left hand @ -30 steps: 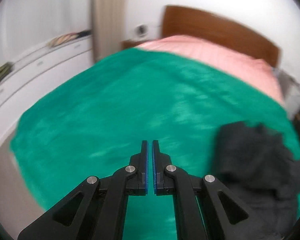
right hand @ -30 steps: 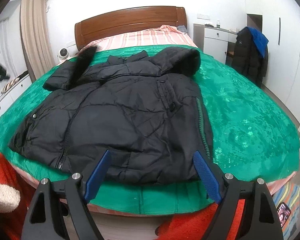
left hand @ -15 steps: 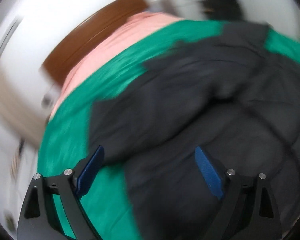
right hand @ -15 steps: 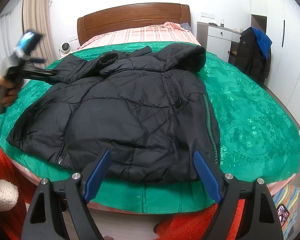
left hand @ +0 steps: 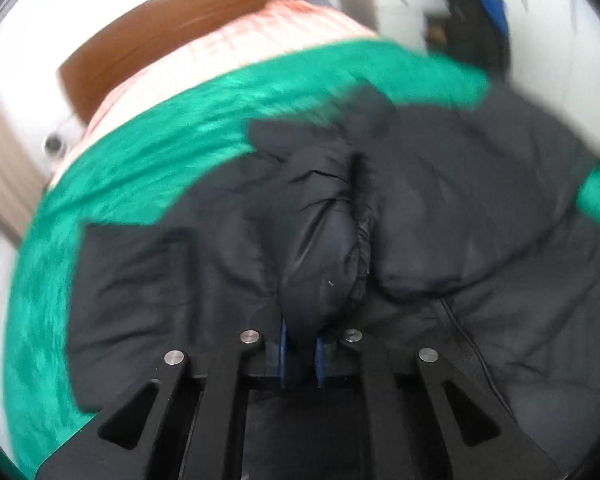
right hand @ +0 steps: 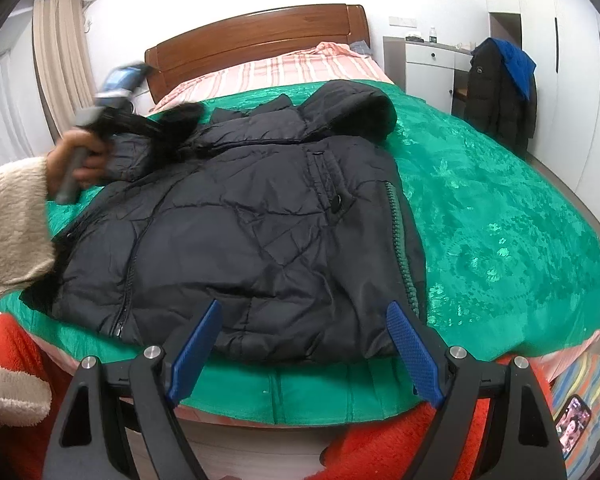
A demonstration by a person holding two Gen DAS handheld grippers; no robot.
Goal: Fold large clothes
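Note:
A large black puffer jacket (right hand: 260, 220) with a hood lies spread on the green bedspread (right hand: 500, 220). In the left wrist view my left gripper (left hand: 300, 344) is shut on the jacket's left sleeve (left hand: 324, 240), which bulges up between the blue pads. The right wrist view shows that gripper (right hand: 140, 128) held over the jacket's far left shoulder, with the sleeve's cuff (right hand: 180, 120) lifted. My right gripper (right hand: 304, 344) is open and empty, hovering just off the jacket's near hem at the bed's front edge.
The wooden headboard (right hand: 260, 36) and striped pink sheet (right hand: 284, 72) lie beyond the jacket. A white cabinet (right hand: 428, 68) and a chair with hung coats (right hand: 500, 88) stand at the right. A phone (right hand: 576, 424) lies on the floor at the lower right.
My left gripper swung from the bare bedspread to the jacket, opened, then shut on the left sleeve and lifted it. My right gripper stayed open and moved slightly toward the hem.

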